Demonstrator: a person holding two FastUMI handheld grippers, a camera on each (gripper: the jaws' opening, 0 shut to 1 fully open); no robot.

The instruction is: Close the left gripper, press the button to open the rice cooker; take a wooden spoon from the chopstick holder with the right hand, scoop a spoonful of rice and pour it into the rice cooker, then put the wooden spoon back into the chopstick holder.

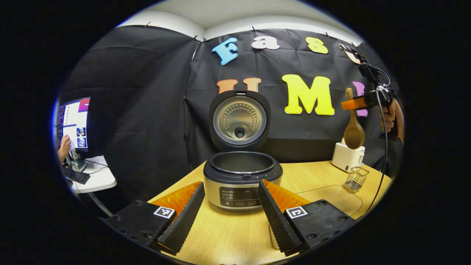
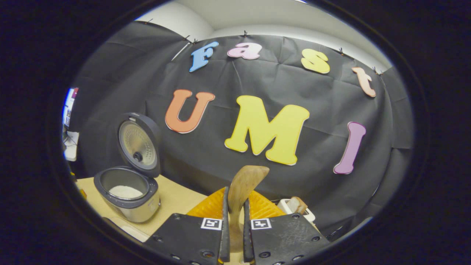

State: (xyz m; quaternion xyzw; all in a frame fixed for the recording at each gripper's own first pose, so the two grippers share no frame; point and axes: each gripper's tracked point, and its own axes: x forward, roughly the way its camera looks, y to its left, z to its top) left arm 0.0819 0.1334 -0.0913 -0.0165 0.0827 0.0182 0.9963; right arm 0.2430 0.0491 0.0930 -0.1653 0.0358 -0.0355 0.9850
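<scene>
Right tool [image 2: 234, 224] pinches wooden spoon [image 2: 241, 187] by its handle, aloft above chopstick holder [image 1: 356, 178] | spoon light, stiff, smooth; grip mid-handle | left tool [image 1: 230, 211] spread before open rice cooker [image 1: 241, 176] on desk [image 1: 235, 235].

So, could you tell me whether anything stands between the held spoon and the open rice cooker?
Nothing visible does. The right gripper holds the spoon in the air above the white container; bare table lies between it and the cooker, whose lid stands open.
</scene>
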